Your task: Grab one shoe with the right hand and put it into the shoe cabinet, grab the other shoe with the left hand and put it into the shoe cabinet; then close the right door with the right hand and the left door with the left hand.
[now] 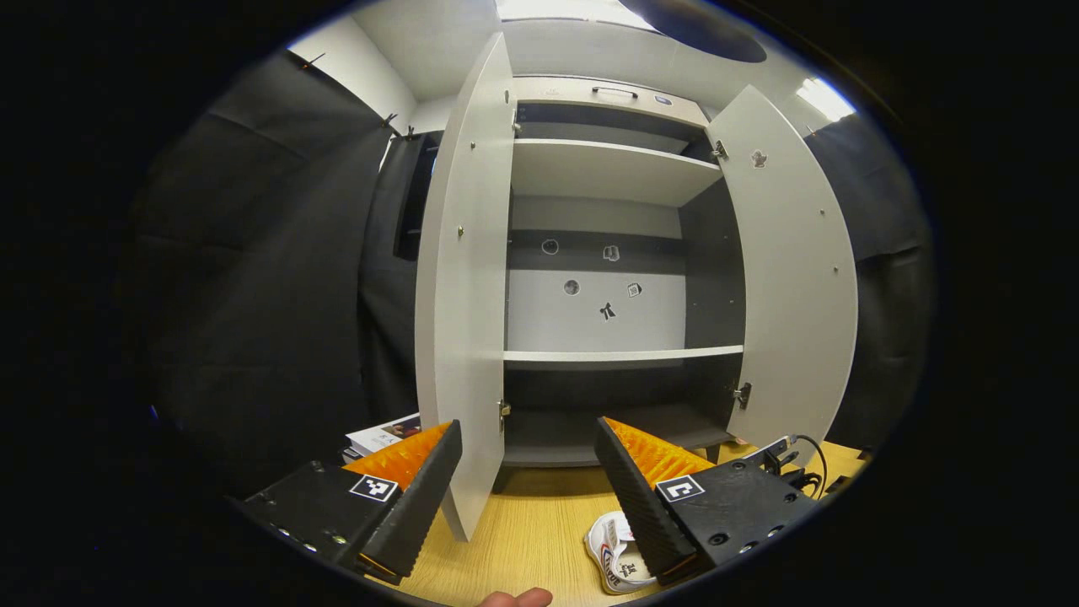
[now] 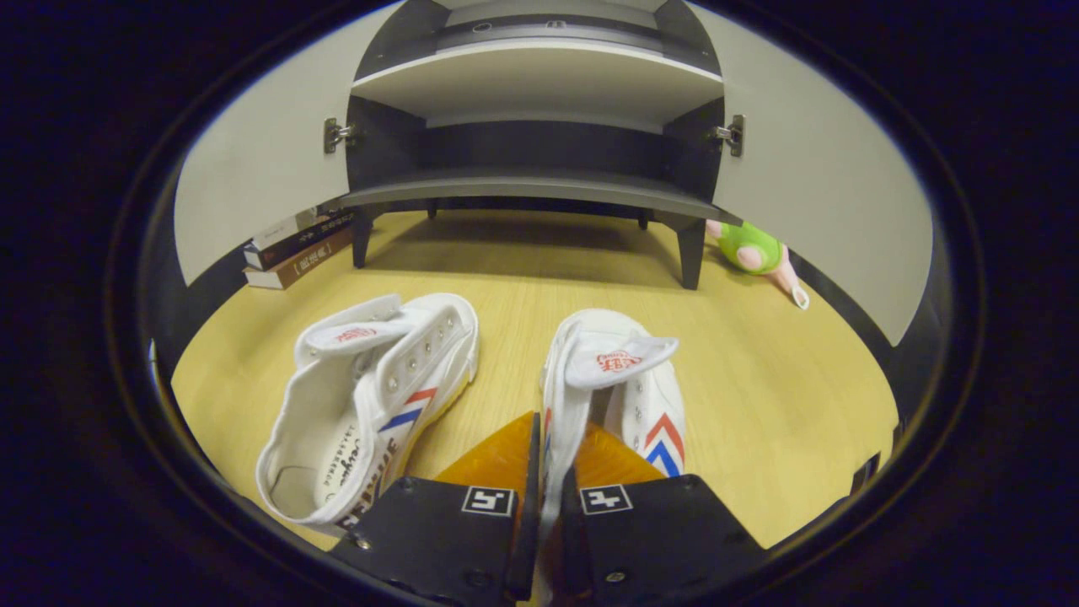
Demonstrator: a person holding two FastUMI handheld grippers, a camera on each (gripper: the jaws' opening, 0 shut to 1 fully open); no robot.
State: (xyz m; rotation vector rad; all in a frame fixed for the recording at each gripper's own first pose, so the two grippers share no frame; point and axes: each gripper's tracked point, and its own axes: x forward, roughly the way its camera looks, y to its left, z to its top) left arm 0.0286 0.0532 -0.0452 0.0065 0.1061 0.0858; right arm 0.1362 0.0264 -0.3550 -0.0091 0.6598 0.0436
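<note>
shoe cabinet [image 1: 607,253] stands on the wooden floor [image 2: 759,371] with left door [image 1: 464,278] and right door [image 1: 792,278] swung wide, its shelves bare; two white shoes lie on the floor before it; the right shoe [image 2: 615,379] has its side wall pinched in the clamped right gripper [image 2: 546,472]; the left shoe [image 2: 371,396] lies tipped just beside it, untouched; the left gripper [image 1: 527,472] hangs spread apart, holding nothing, facing the cabinet.

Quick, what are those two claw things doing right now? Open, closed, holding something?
Left gripper: jaws wide open, holding nothing, facing the open cabinet.
Right gripper: jaws closed on the side wall of the right-hand shoe.
</note>
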